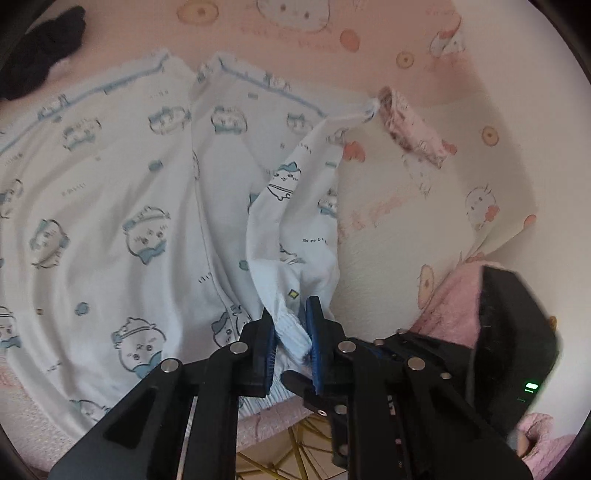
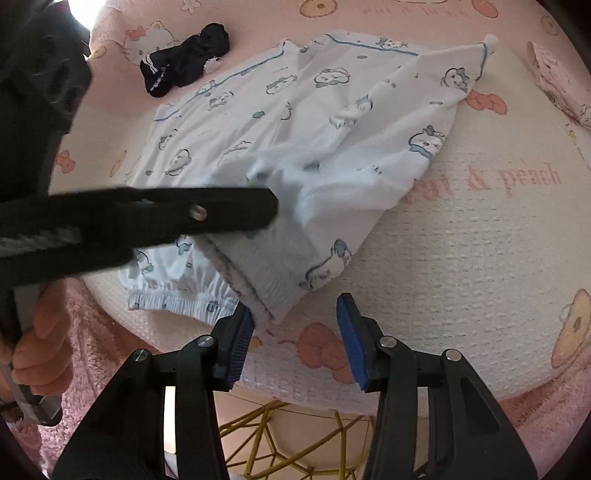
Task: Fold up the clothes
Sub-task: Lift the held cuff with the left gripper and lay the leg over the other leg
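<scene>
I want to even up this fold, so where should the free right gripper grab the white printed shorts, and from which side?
Probably the elastic waistband at the near edge, approached from the near side. The right gripper is open beside its corner; the left gripper already pinches the shorts.

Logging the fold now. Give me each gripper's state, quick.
Left gripper: shut on the white pajama shorts, at the waistband.
Right gripper: open, holding nothing.

A pink cover [image 2: 461,240] with cartoon cats and donuts lies over the table, yellow wire legs [image 2: 266,435] show below it, bright light [image 2: 86,11] shines behind
</scene>
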